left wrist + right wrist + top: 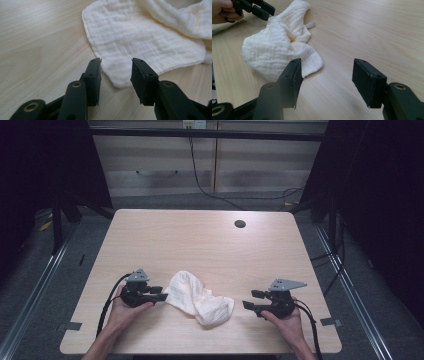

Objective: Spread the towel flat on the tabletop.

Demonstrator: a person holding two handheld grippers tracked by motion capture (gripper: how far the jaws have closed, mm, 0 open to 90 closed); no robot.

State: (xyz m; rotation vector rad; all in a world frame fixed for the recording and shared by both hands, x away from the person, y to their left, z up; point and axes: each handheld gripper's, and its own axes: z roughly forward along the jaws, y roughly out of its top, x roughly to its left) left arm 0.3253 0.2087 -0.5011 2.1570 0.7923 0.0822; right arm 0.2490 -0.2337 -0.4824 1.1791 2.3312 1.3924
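- Nearest the camera, the person's two forearms come in over the near edge of the tabletop (200,240), each hand holding a hand-held gripper.
- The left hand-held gripper (161,293) lies low at the near left, its jaws partly apart and straddling a hemmed corner of the cloth (197,299); in the left gripper view that corner sits between the pads (140,77) without either pressing on it.
- The cloth is a crumpled cream muslin piece, near the middle of the tabletop, between the two hands, bunched up toward its right end.
- The right hand-held gripper (250,299) rests near right, jaws wide apart, a little way off from the cloth and holding nothing.
- I'd judge the cloth light, soft and limp: it will sag and drag rather than keep any shape, and is in no danger of breaking.
- The stitched hem at a corner looks the best place to pinch; a grip on the loose bunched middle would likely gather several layers.
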